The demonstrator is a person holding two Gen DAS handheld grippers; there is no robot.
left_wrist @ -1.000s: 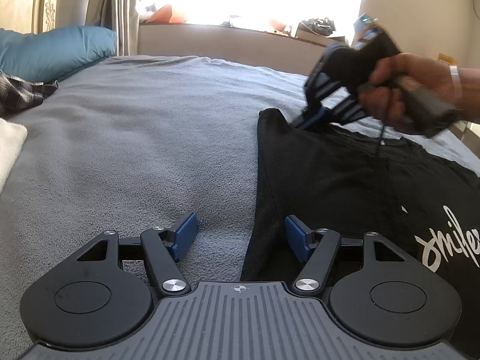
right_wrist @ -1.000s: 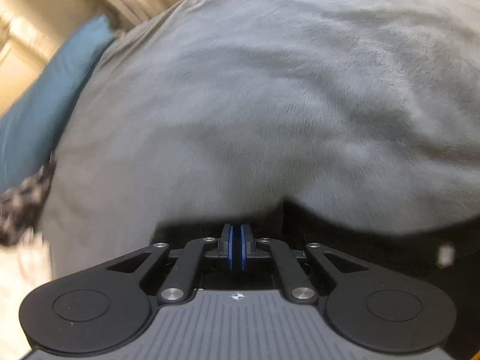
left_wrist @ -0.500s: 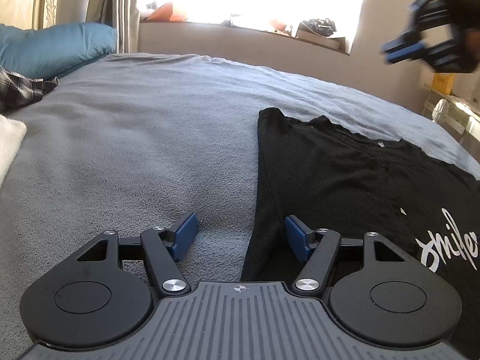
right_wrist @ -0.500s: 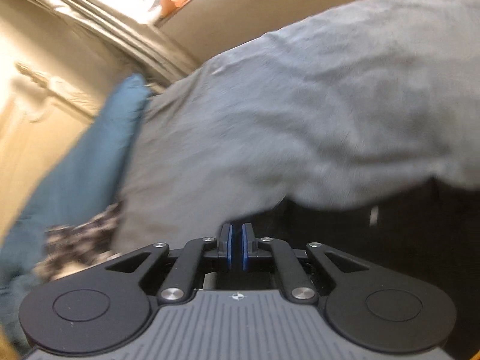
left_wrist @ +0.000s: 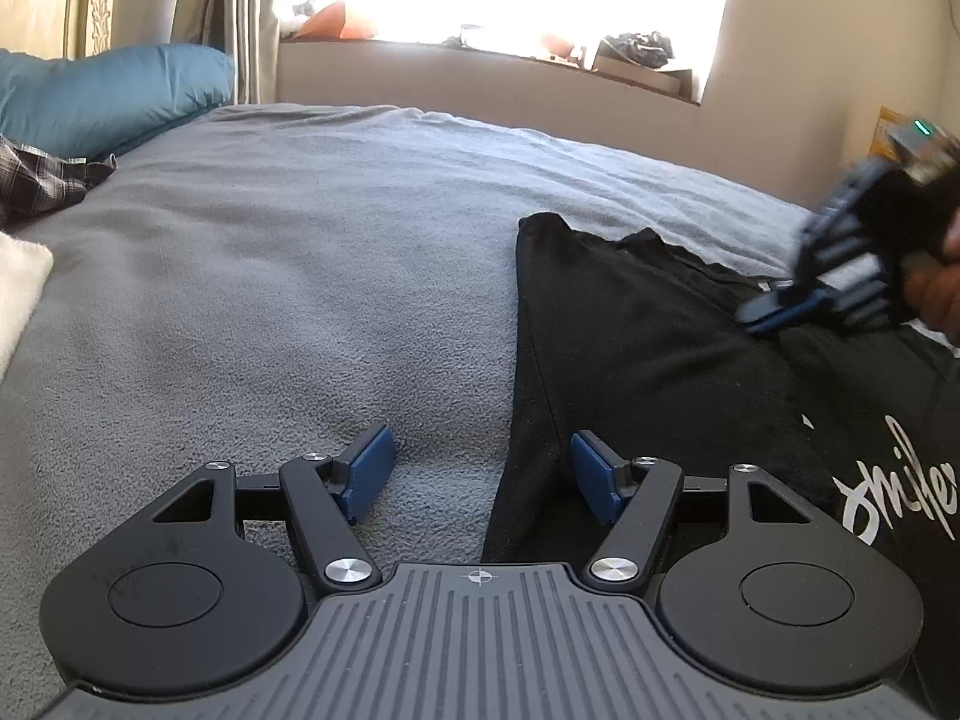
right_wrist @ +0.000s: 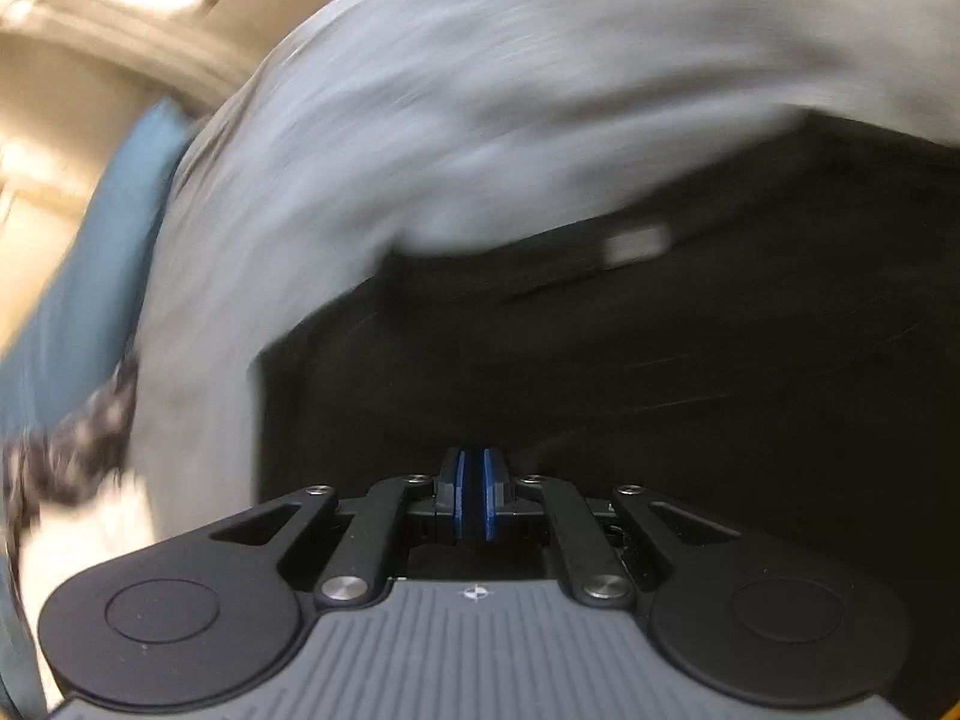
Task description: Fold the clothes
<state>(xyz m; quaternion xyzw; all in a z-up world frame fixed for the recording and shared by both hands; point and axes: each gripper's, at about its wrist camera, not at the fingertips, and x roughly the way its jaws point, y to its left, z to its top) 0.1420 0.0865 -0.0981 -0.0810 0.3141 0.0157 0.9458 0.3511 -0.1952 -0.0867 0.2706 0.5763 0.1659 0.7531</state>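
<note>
White script, unreadable, marks black shirt (left_wrist: 660, 360); left gripper (left_wrist: 480, 474) jaws wide, right gripper (right_wrist: 472, 495) nearly closed, empty.

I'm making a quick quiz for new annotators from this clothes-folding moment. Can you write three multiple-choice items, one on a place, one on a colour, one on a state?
1. Where does the black T-shirt lie?
A. on the grey blanket
B. on the windowsill
C. on the blue pillow

2. What colour is the lettering on the shirt?
A. red
B. white
C. yellow

3. How do the left gripper's jaws stand?
A. shut on the shirt
B. shut on nothing
C. wide open

Key: 1 A, the shirt is spread flat on the grey blanket, well away from the blue pillow. 2 B, the lettering near the right edge of the left wrist view is white. 3 C, the left gripper has its blue pads far apart, straddling the shirt's edge.
</note>
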